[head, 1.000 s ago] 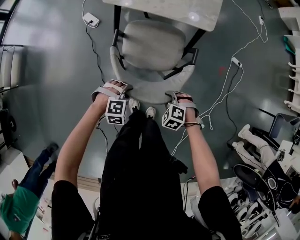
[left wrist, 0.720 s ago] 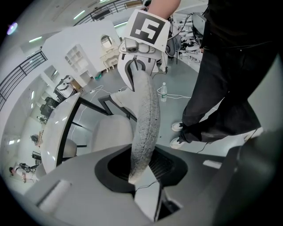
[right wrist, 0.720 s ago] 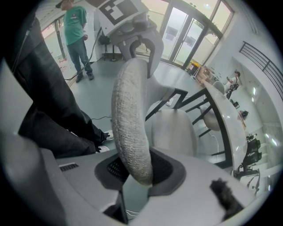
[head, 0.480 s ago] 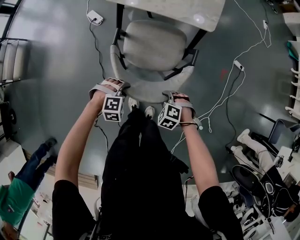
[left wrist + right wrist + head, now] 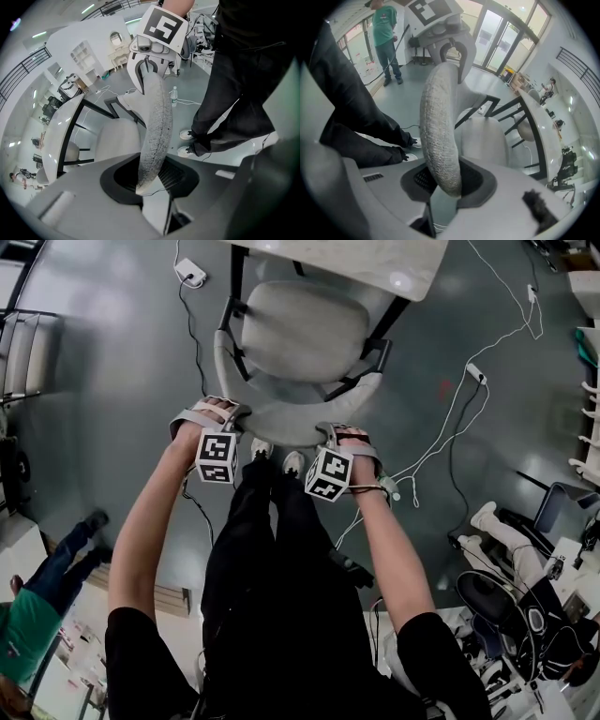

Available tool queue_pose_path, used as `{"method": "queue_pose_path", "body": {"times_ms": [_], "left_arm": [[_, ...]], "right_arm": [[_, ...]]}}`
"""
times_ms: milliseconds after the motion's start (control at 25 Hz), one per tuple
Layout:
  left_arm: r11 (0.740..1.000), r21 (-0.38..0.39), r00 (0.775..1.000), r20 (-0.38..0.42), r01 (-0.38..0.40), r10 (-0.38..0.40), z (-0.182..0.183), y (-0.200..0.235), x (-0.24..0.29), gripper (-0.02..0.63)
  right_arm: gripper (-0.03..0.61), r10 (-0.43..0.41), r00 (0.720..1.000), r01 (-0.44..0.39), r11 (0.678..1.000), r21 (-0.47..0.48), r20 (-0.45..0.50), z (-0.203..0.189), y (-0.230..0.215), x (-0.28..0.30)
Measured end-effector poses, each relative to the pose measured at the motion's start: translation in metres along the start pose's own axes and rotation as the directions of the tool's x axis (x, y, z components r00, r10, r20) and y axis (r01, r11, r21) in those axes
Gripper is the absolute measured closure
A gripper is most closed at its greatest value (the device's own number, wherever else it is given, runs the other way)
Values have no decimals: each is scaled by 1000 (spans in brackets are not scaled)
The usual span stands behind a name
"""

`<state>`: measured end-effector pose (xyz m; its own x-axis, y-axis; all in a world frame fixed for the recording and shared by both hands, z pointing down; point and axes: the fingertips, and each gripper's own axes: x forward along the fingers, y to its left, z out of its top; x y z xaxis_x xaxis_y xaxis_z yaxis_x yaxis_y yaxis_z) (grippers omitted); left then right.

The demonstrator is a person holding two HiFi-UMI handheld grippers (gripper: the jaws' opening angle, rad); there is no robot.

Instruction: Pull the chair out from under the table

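A grey chair stands with its seat (image 5: pixel 305 329) partly under the white table (image 5: pixel 375 263). Its curved backrest (image 5: pixel 286 418) faces me. My left gripper (image 5: pixel 208 418) is shut on the backrest's top edge at the left end, and my right gripper (image 5: pixel 342 439) is shut on it at the right end. In the left gripper view the rough grey backrest edge (image 5: pixel 157 126) runs between the jaws of the left gripper (image 5: pixel 150 183). The right gripper view shows the same edge (image 5: pixel 438 136) clamped in the right gripper (image 5: pixel 447 185).
My legs and white shoes (image 5: pixel 277 460) stand right behind the chair. A power strip (image 5: pixel 190 273) and white cables (image 5: pixel 450 418) lie on the grey floor. Equipment (image 5: pixel 525 596) crowds the right side, a railing (image 5: pixel 23 352) the left. A person in green (image 5: pixel 28 643) stands at lower left.
The view has drifted a little. Both grippers keep their hold on the backrest, and the chair stays where it was against the table.
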<state>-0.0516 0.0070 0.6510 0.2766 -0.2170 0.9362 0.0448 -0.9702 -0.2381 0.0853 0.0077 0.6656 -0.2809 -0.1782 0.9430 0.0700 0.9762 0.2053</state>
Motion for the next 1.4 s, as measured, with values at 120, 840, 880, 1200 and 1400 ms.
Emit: {"method": "queue_pose_path", "body": {"times_ms": [120,840,880,1200,1400], "left_arm": [[1000,2,1000,-3,-9,9,1,1,0,509],[997,72,999,43,14,-18,-3,-16,-4,514],[997,76,999,44,12,-15,-3,-16,-5,514],[994,105,999,44,-2,-3,-5,-21,-5,515],[994,105,999,48,-4,-1,-8,-25,-7,515]], "right_arm": [[480,3,1000,-3,1000,-5,-1,-1,0,-1],[482,8,1000,-7,999,33,-21,7,17,-3],[482,9,1000,-9,999,36,-21,7,18,-3],[482,6,1000,-5,999,45,-20,9,29,-3],[482,0,1000,1,998,56,-21,12,33,-4]]}}
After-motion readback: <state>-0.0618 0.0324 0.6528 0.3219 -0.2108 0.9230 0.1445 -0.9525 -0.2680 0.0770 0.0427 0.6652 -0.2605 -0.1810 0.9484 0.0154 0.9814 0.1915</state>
